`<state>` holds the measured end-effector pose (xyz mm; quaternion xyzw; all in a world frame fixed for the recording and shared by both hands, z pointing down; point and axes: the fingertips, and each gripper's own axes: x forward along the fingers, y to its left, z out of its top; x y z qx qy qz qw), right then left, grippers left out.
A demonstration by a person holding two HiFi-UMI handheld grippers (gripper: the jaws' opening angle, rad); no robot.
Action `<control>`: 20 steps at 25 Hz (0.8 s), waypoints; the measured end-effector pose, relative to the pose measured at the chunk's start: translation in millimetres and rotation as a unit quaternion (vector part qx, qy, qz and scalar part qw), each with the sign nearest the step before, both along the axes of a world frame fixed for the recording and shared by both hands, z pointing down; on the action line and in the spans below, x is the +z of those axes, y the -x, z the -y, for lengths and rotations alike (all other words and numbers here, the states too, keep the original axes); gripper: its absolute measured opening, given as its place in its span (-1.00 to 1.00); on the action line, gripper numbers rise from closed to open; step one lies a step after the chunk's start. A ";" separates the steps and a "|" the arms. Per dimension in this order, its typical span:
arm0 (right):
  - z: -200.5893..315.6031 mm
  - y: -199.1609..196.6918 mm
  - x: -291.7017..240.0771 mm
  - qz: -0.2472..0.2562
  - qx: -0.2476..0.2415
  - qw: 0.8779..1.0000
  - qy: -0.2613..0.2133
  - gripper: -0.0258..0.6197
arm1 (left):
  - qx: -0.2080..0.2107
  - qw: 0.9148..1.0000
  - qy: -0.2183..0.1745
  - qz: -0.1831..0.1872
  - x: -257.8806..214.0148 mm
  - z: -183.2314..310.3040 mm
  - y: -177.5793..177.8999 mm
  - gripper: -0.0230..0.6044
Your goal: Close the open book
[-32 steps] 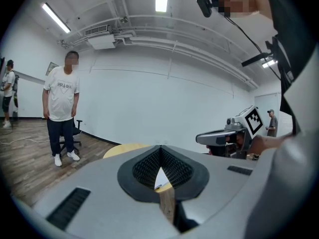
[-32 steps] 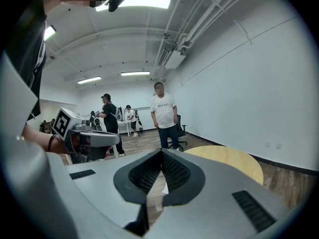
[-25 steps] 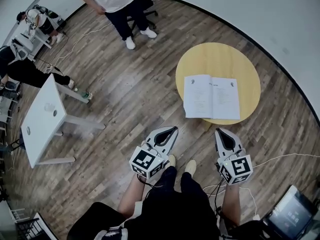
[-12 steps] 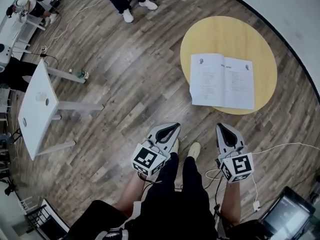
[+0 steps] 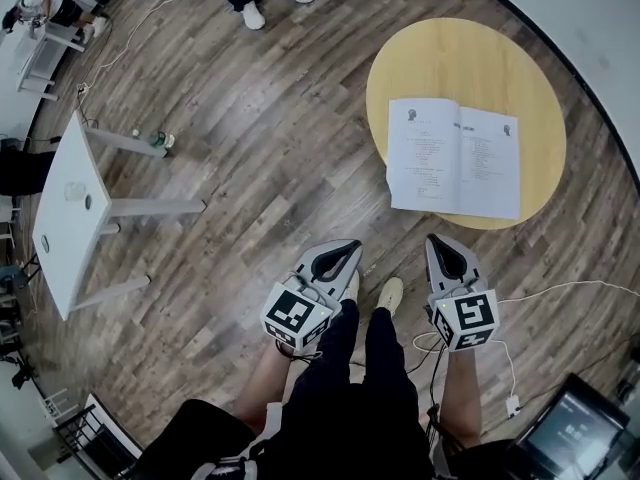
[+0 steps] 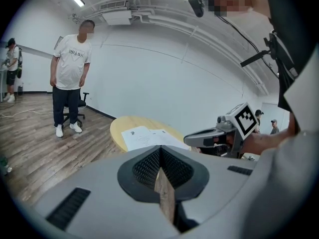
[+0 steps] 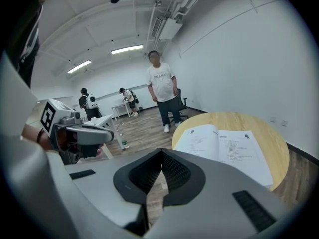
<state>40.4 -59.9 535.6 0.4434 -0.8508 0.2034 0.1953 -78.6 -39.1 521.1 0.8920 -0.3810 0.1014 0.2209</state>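
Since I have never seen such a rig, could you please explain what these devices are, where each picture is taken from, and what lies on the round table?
There is no robot here: a person holds a grey two-jaw gripper in each hand, each bearing a marker cube. The head view looks steeply down from a camera on the person's head and shows the left gripper and the right gripper. The other two views come from cameras riding on each gripper, looking along its jaws. On the round yellow wooden table lies an open white book, which neither gripper touches. Both grippers' jaws are shut and hold nothing.
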 end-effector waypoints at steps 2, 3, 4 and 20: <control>10.2 5.4 11.5 -0.021 0.004 1.000 0.011 -0.93 | 0.000 1.000 0.001 -0.002 0.8 2.9 1.4 -0.93; 14.8 9.6 18.8 -0.030 0.002 0.999 0.019 -0.93 | 0.001 1.000 0.002 -0.002 1.9 3.8 2.0 -0.93; 18.9 14.8 27.0 -0.037 -0.003 0.999 0.031 -0.65 | 0.001 1.000 0.003 -0.003 3.1 4.3 2.9 -0.93; 65.0 46.1 114.2 -0.206 0.015 0.974 0.091 0.14 | -0.019 0.999 0.037 -0.016 38.3 4.6 36.7 -0.93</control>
